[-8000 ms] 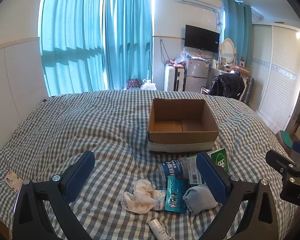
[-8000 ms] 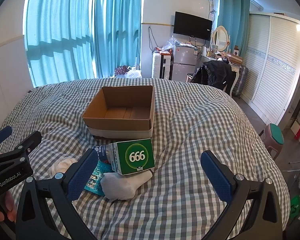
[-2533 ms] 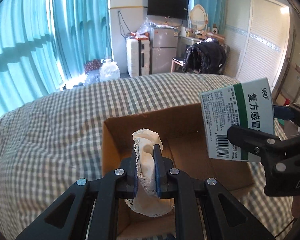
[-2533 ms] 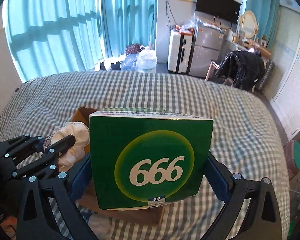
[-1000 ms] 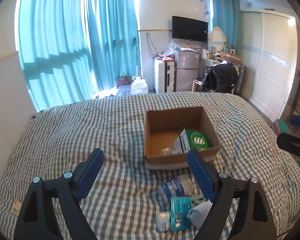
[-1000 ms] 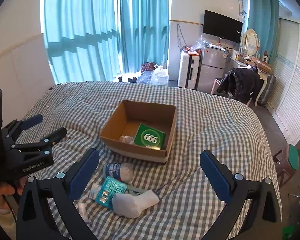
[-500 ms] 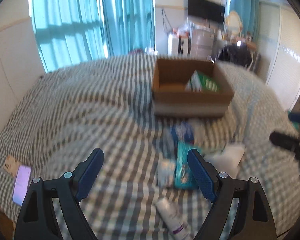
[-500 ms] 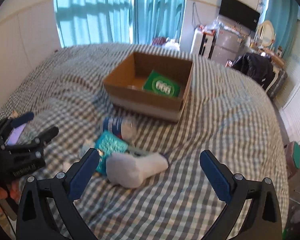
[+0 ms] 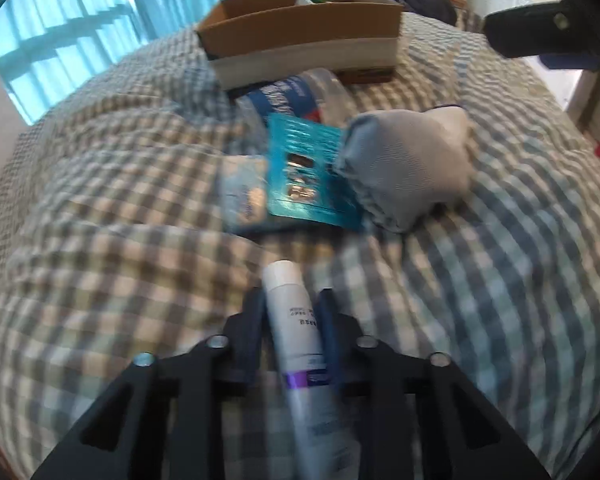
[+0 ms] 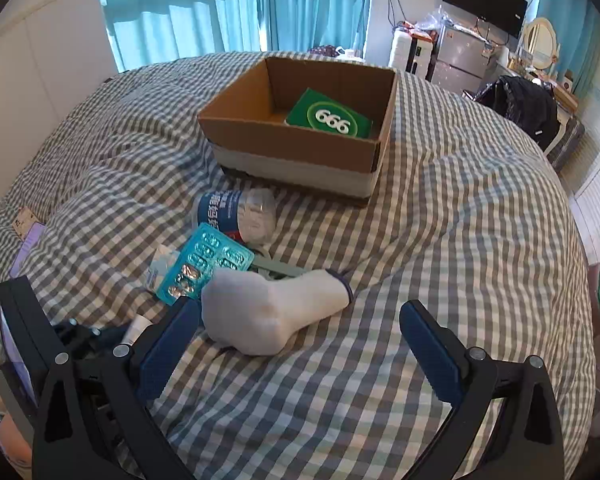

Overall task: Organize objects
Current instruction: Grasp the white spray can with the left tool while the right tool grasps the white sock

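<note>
My left gripper (image 9: pixel 290 306) is shut on a white tube with a purple band (image 9: pixel 300 344) lying on the checked bedcover. Just beyond it lie a teal blister pack (image 9: pixel 306 172), a grey-white sock (image 9: pixel 412 164) and a water bottle with a blue label (image 9: pixel 288 94). The cardboard box (image 9: pixel 300 20) stands behind them. In the right wrist view my right gripper (image 10: pixel 300 326) is open and empty, low over the sock (image 10: pixel 274 306). The box (image 10: pixel 296 152) holds a green carton marked 666 (image 10: pixel 332 114). The blister pack (image 10: pixel 206 260) and bottle (image 10: pixel 236 214) lie in front of the box.
A small white packet (image 10: pixel 160 266) lies left of the blister pack. A phone (image 10: pixel 28 242) lies near the bed's left edge. The checked bedcover (image 10: pixel 460 240) stretches to the right. A wardrobe, fridge and chair with a black jacket stand beyond the bed.
My left gripper has dropped to the bedcover and shut on the white tube. My right gripper has moved down and closer to the sock, still open.
</note>
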`<state>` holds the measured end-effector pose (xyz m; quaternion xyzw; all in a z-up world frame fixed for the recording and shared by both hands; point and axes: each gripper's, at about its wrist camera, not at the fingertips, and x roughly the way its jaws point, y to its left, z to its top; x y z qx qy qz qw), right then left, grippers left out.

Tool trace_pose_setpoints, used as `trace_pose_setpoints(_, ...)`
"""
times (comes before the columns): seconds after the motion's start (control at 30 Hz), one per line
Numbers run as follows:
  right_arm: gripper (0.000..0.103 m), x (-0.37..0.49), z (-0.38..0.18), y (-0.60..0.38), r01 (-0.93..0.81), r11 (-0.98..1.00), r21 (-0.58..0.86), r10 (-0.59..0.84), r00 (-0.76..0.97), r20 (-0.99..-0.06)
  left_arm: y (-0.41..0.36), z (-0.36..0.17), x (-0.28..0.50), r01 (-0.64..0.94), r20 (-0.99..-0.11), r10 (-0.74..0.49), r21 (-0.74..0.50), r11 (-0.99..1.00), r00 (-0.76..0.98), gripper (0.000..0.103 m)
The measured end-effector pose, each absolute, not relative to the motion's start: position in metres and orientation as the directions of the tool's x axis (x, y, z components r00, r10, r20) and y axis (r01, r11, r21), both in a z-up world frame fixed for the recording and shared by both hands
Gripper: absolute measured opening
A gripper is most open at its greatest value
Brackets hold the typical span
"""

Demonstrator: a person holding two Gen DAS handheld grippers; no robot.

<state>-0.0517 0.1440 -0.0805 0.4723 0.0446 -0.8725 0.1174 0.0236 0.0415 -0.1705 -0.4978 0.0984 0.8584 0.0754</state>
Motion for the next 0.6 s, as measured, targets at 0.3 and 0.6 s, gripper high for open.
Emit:
trace_pose_setpoints(0.3,0.101,-0.057,-0.104,0.132,0.261,-0.964,0.052,-0.174,-0.471,-0.865,0.022,-0.119,0.014,-0.197,-0.805,0.055,0.079,-0.977,-0.591,0.021)
trace_pose_setpoints(0.6,0.097,-0.076,-0.145,0.095,0.3,-0.953,0.048,-0.168,-0.388,-0.906,-0.008,-0.116,-0.018,-0.135,-0.799,0.015,0.082,-0.987,-0.601,0.021)
